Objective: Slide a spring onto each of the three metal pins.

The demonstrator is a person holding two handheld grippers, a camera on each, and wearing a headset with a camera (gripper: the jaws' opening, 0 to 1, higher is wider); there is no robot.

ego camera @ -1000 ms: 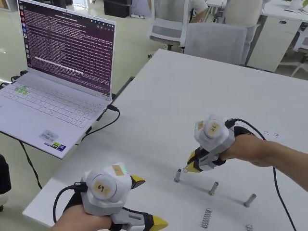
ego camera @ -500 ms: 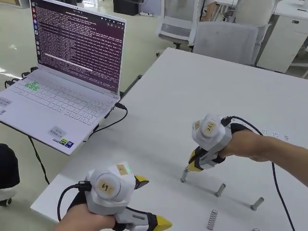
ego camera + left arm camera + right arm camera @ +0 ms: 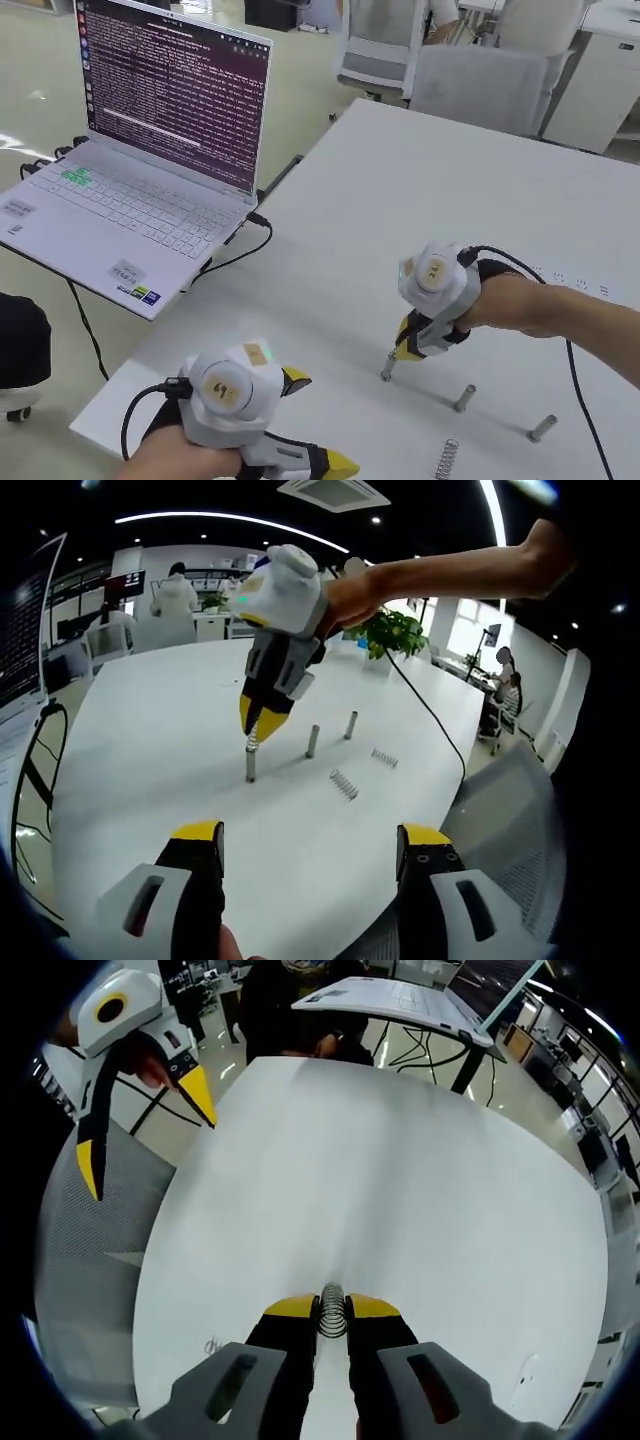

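Note:
Three short metal pins stand on the white table (image 3: 400, 190): the nearest pin (image 3: 387, 368) (image 3: 250, 767), a middle pin (image 3: 463, 399) (image 3: 312, 741) and a far pin (image 3: 541, 428) (image 3: 351, 725). My right gripper (image 3: 400, 352) (image 3: 258, 723) is shut on a small spring (image 3: 332, 1311) (image 3: 252, 742), held just over the nearest pin's top. Whether the spring is on the pin is unclear. Two loose springs (image 3: 344, 784) (image 3: 384, 758) lie beside the pins; one of them (image 3: 447, 458) is at the table's near edge. My left gripper (image 3: 318, 420) (image 3: 312, 840) (image 3: 145, 1135) hovers open and holds nothing, well short of the pins.
An open laptop (image 3: 140, 170) sits on a separate stand to the left, its cable (image 3: 235, 255) trailing onto the table's corner. A black cable (image 3: 575, 390) runs from my right gripper. Office chairs (image 3: 480, 85) stand behind the table.
The head camera has shifted. My right gripper has brought the spring from beside the nearest pin to just above its top. The left gripper has stayed open in about the same place.

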